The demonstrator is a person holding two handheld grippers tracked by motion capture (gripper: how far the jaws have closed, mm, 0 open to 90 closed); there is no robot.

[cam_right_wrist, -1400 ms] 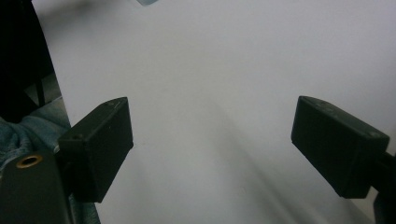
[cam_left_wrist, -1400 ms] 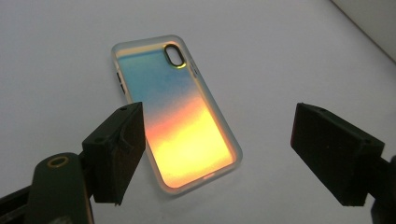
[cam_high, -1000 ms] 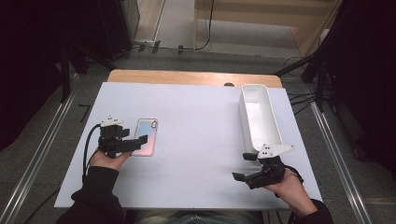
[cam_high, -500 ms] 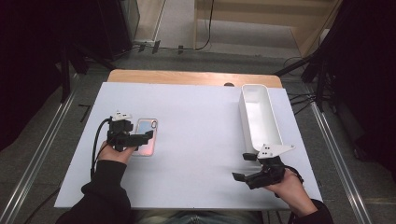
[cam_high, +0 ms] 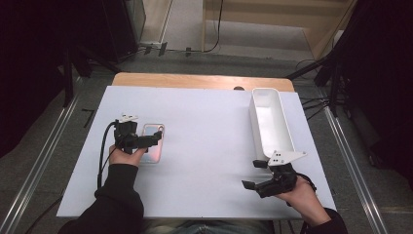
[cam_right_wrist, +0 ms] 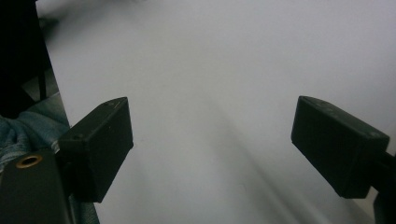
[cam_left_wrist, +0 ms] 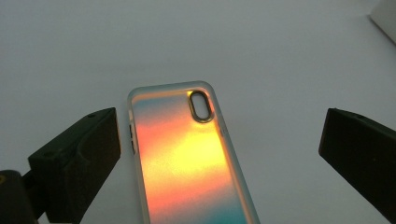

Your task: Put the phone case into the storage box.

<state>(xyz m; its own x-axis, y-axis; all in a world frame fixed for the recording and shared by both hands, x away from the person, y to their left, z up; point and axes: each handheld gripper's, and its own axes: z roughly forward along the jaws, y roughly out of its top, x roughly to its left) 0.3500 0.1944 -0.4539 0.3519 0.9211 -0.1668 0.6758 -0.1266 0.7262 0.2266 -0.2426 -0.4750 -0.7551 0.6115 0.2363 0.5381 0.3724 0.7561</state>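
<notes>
With jaws just spread wide, the left gripper (cam_left_wrist: 219,154) is best lowered squarely astride the iridescent orange-teal phone case (cam_left_wrist: 187,158), near the white table's (cam_high: 209,122) left edge, then closed on its long sides; the right gripper (cam_high: 253,175) is held apart, empty.

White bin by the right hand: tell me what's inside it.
The white bin looks empty in the high view: its pale floor and inner walls show with nothing lying on them. Its near end is covered by the grey plate of the right claw, so that corner can't be checked.
</notes>
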